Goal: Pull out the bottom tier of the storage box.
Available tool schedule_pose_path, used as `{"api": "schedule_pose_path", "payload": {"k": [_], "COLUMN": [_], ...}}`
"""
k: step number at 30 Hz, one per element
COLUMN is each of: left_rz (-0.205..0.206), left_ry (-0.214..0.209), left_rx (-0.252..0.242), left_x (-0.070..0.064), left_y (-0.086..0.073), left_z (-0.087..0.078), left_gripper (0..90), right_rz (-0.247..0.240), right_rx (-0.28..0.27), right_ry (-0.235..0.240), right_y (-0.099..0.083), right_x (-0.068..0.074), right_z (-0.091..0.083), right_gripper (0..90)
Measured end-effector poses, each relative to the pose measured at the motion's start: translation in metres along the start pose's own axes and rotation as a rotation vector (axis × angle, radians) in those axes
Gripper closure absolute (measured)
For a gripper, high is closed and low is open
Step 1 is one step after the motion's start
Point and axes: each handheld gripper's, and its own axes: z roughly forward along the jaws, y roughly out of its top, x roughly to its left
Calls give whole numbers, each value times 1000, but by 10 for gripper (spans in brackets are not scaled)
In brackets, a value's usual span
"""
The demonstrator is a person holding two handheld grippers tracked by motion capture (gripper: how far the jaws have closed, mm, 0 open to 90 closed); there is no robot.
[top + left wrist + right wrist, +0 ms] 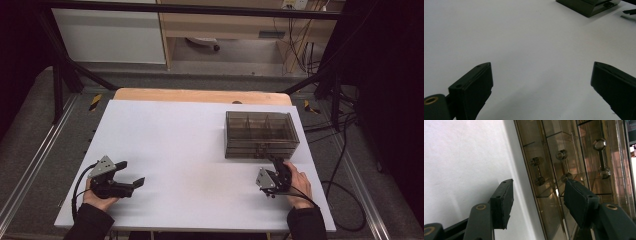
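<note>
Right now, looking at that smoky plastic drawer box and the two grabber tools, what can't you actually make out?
- Drawer box contents: in the high view the tinted walls are too dark and small; in the right gripper view reflections blur the inside.
- Drawer handles: which one the right gripper aims at is unclear.
- Box in the left gripper view: cut off by the top edge.
- Left gripper: its body is cut off by the bottom edge.

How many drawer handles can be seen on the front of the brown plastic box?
3 handles on the brown plastic box, seen in the right gripper view: one, one, one. More may be hidden.
</note>
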Motion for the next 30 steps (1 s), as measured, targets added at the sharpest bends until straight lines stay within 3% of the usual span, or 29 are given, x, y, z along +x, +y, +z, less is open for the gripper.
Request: {"api": "schedule_pose_path", "payload": {"k": [14,30], "left_rz": [1,0], "left_ry": [1,0], "left_rx": [1,1], "left_x": [0,0], "left_y": [0,0], "left_z": [0,0], "left_gripper": [43,43], "right_rz": [-67,-135], "right_rx": [10,25], "right_ry": [-22,-88], "right_y": [2,3], "right_x": [7,13], "right_z": [7,14], "right_gripper": [484,555]}}
